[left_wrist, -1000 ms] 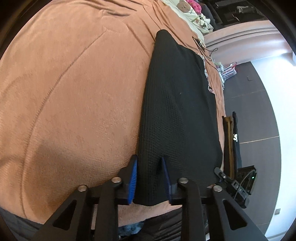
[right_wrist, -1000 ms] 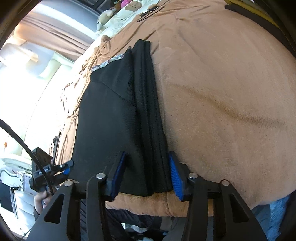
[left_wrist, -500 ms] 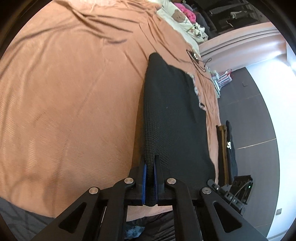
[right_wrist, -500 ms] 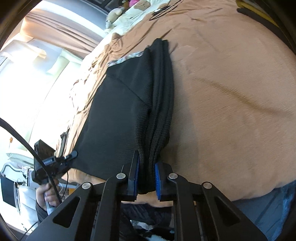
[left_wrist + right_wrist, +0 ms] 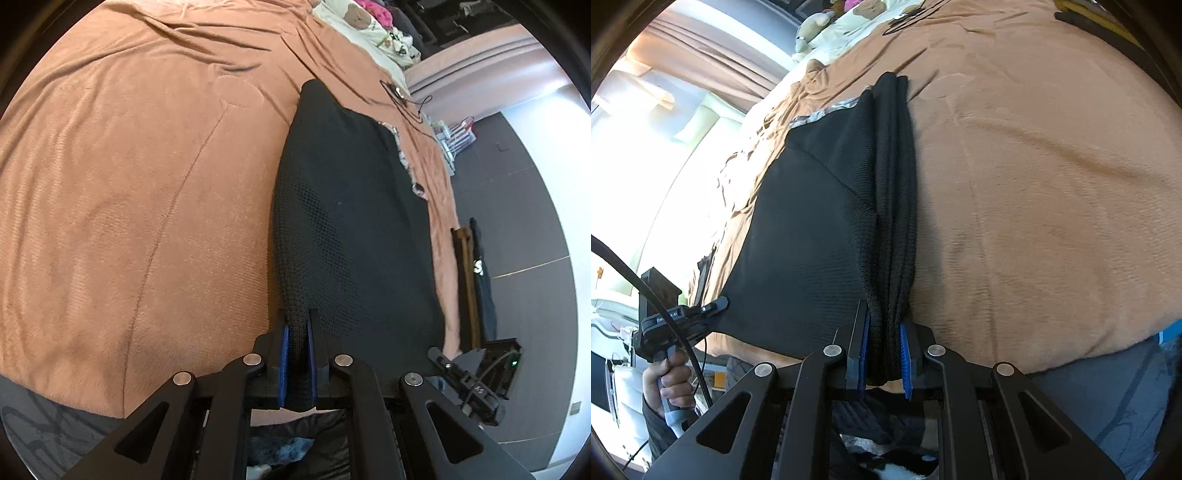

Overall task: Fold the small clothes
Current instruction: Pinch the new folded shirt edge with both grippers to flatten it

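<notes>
both tools pinch black garment, seemingly lifted

The left gripper was closed, blue pads pressing fabric between them. The right gripper was likewise clamped, with bunched fabric filling its jaws.

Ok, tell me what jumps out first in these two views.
The black garment stands out, lying long on the tan blanket. Each near corner is pinched: the left tongs are shut on one, the right tongs on the thicker bunched edge. At the far end sits a pale pillow with toys.
</notes>
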A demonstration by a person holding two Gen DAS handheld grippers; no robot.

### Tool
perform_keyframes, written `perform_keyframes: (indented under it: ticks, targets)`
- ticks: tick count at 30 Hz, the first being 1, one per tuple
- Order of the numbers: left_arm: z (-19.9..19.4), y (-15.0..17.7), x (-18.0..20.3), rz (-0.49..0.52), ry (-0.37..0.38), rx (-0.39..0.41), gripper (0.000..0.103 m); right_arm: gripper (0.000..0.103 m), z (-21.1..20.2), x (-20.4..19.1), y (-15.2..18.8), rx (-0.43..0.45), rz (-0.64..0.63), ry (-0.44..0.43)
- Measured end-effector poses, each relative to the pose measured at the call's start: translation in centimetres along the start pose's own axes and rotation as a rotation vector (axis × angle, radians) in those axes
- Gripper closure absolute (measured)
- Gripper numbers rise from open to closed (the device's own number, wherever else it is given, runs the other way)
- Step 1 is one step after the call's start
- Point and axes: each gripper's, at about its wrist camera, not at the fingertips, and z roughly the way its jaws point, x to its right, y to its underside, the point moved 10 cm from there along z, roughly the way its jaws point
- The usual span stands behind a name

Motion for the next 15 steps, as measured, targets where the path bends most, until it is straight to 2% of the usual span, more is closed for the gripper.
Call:
perform_keyframes:
  ticks: [4,5,8,15]
  targets:
    - [0.1,-0.3,-0.6,-0.004,-0.009,-0.004,0.094,0.092,0.0,-0.3,-0.2,-0.006,-0.021,0.029]
    - [0.2,-0.4,-0.7,-0.006,-0.010,-0.003,0.094,0.087,-0.2,-0.3,-0.1,-0.004,-0.022,0.031]
    - [0.1,-0.5,-1.2,-0.010,-0.014,-0.002,0.092,0.083,-1.0,-0.2,-0.2,0.000,-0.017,0.042]
    - [0.1,-1.0,-1.2,-0.018,-0.011,0.007,0.092,0.083,-3.1,-1.1,-1.7,0.072,-0.054,0.018]
